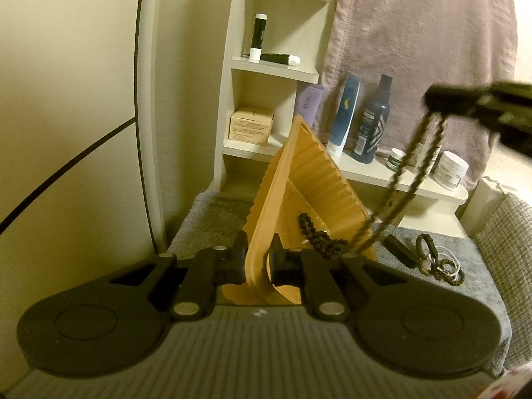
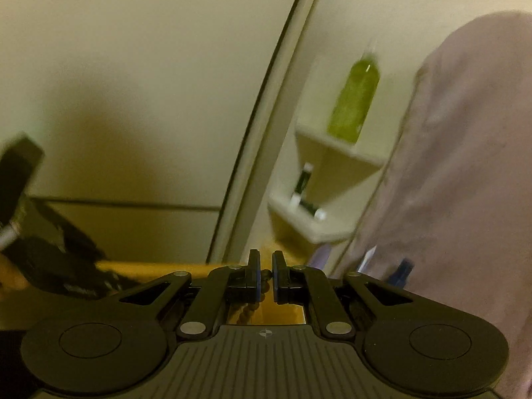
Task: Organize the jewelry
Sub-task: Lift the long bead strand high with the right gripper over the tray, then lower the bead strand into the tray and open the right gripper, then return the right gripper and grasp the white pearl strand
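My left gripper (image 1: 256, 259) is shut on the rim of an orange ribbed tray (image 1: 319, 179) and holds it tilted up on edge. A dark beaded bracelet (image 1: 316, 232) lies inside the tray near its low end. My right gripper (image 1: 435, 98) reaches in from the upper right, shut on a long dark bead necklace (image 1: 399, 179) that hangs down into the tray. In the right wrist view, the right gripper (image 2: 266, 277) pinches the bead strand (image 2: 252, 302) above the orange tray (image 2: 159, 271).
More jewelry, dark rings and small bracelets (image 1: 439, 262), and a black clip (image 1: 399, 249) lie on the grey mat (image 1: 212, 219) right of the tray. A white shelf unit (image 1: 276, 66) holds bottles (image 1: 369, 123), jars and a box. A pink towel (image 1: 425, 33) hangs behind.
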Demonstrator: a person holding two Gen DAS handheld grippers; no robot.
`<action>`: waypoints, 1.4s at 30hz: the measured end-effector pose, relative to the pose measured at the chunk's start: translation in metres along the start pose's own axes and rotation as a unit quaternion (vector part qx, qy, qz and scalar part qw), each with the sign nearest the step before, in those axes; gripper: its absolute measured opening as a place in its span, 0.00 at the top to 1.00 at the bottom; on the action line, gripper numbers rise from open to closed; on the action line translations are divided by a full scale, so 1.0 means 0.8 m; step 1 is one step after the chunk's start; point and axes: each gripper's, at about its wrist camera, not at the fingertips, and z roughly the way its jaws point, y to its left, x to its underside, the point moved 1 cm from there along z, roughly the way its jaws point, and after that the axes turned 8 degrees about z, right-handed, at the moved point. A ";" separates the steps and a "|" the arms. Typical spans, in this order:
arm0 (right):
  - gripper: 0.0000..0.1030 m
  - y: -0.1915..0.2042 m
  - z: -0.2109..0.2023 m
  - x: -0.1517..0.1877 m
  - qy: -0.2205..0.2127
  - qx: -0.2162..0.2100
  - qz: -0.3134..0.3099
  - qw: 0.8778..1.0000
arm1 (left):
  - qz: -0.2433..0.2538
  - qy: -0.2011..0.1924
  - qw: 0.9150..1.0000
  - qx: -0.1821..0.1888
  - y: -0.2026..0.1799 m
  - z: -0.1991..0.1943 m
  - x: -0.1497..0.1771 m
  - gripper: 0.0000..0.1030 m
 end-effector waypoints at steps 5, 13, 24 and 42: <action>0.94 0.003 0.034 0.040 0.035 -0.001 0.024 0.999 | -0.002 0.001 1.000 0.002 0.001 0.000 0.000 0.89; 0.94 0.000 0.070 0.082 0.076 -0.020 0.051 0.996 | -0.002 0.000 1.000 0.002 0.003 0.001 -0.001 0.89; 0.93 0.025 0.075 0.094 0.073 -0.061 0.087 0.992 | -0.003 0.001 1.000 0.003 0.004 0.000 -0.001 0.89; 0.45 0.001 -0.053 0.226 0.081 0.190 0.266 0.942 | -0.002 0.000 1.000 0.004 0.004 0.000 0.000 0.89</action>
